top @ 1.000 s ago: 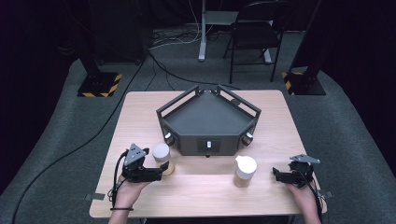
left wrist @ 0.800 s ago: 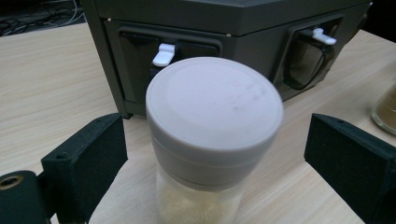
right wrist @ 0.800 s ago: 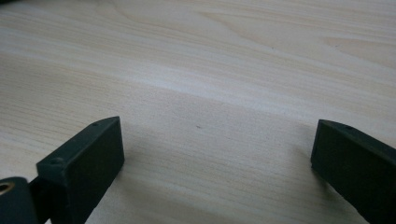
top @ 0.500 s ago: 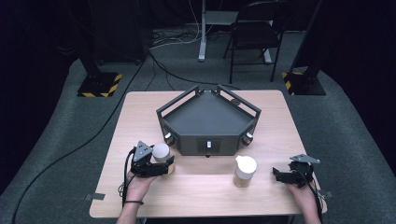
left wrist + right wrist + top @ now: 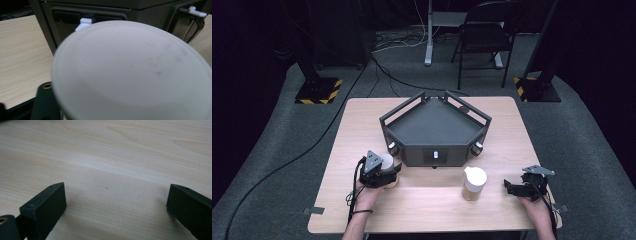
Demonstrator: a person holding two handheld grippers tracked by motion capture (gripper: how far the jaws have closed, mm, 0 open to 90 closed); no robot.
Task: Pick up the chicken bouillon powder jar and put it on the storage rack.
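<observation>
From the high view, a dark five-sided tray (image 5: 432, 127) sits bare on the pale wood counter (image 5: 427, 200). The left gripper (image 5: 387, 174) has just closed on a white-lidded jar (image 5: 387, 161) before it; another jar (image 5: 474, 183) stands apart. In the left gripper view, the round matte lid (image 5: 132, 72) looms. In the right gripper view, the right gripper (image 5: 116, 205) gapes wide over wood grain.

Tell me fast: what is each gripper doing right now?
Left gripper: jaws have just closed on the white-lidded jar.
Right gripper: jaws open, empty, over bare table.
</observation>
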